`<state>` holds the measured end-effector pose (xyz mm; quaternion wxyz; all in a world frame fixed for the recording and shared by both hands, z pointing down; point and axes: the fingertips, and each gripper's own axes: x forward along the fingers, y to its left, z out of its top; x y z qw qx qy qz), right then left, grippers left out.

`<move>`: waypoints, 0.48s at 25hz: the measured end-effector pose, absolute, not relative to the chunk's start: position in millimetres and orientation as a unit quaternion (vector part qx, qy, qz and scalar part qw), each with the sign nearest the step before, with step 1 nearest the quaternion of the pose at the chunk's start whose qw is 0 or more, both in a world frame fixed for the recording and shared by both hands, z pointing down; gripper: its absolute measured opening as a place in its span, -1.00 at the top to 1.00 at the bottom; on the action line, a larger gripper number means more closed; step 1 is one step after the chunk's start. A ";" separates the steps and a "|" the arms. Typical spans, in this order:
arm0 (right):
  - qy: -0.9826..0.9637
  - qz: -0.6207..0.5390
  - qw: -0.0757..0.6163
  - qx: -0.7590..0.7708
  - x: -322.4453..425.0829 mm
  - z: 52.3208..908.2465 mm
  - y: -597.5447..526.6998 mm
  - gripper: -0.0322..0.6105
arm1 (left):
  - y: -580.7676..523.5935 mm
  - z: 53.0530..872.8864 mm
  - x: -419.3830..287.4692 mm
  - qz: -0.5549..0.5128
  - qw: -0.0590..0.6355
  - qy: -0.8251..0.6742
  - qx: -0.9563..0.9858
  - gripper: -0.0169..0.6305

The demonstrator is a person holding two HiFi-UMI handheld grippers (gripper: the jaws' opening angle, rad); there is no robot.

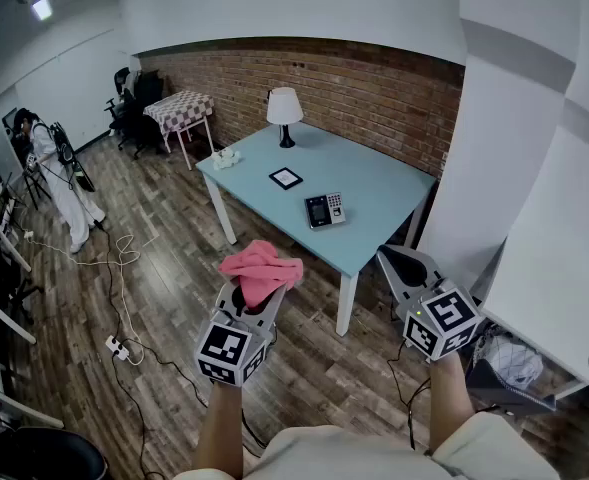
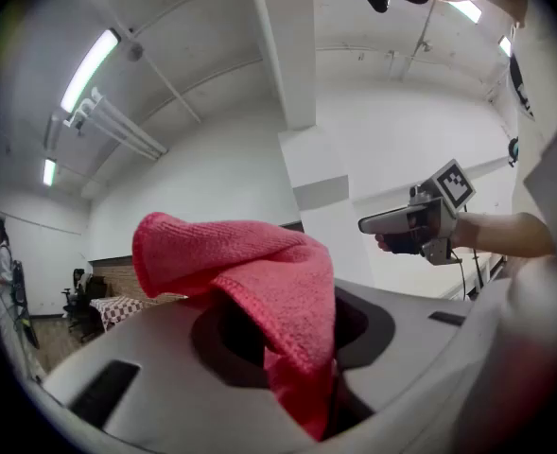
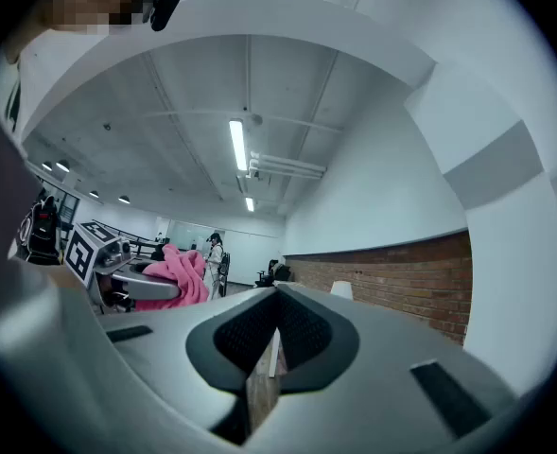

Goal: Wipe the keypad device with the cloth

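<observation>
**Cloth in the left claw, keypad device well apart**

The left claw (image 1: 257,293) is clamped on the pink cloth (image 1: 261,270), which bunches over its tips (a fold hangs down between the jaws). The keypad device (image 1: 325,210) lies on the blue worktop (image 1: 384,198), well ahead of both claws. The right claw (image 1: 402,265) is nearly closed, with nothing in it.
</observation>
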<state>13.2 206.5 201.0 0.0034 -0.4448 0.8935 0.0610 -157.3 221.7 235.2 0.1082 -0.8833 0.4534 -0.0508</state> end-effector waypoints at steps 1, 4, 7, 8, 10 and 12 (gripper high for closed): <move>0.893 0.063 0.001 -0.446 15.5 200.8 205.4 0.91 | 221.4 235.1 -155.1 -0.051 0.107 0.455 -0.883 0.55; 0.891 0.063 0.008 -0.449 24.6 198.4 201.6 0.92 | 219.5 235.9 -147.4 -0.053 0.105 0.458 -0.881 0.55; 0.889 0.059 -0.002 -0.454 34.5 198.9 194.5 0.92 | 216.3 235.7 -138.0 -0.055 0.105 0.459 -0.880 0.55; 0.890 0.060 -0.012 -0.453 36.2 200.3 192.6 0.92 | 215.5 235.6 -134.9 -0.055 0.105 0.459 -0.880 0.55; 0.896 0.060 -0.020 -0.440 38.2 201.8 191.7 0.92 | 214.6 236.1 -129.0 -0.057 0.106 0.461 -0.879 0.55; 0.902 0.059 -0.018 -0.427 40.4 201.9 193.1 0.92 | 214.2 237.2 -123.7 -0.059 0.106 0.463 -0.878 0.55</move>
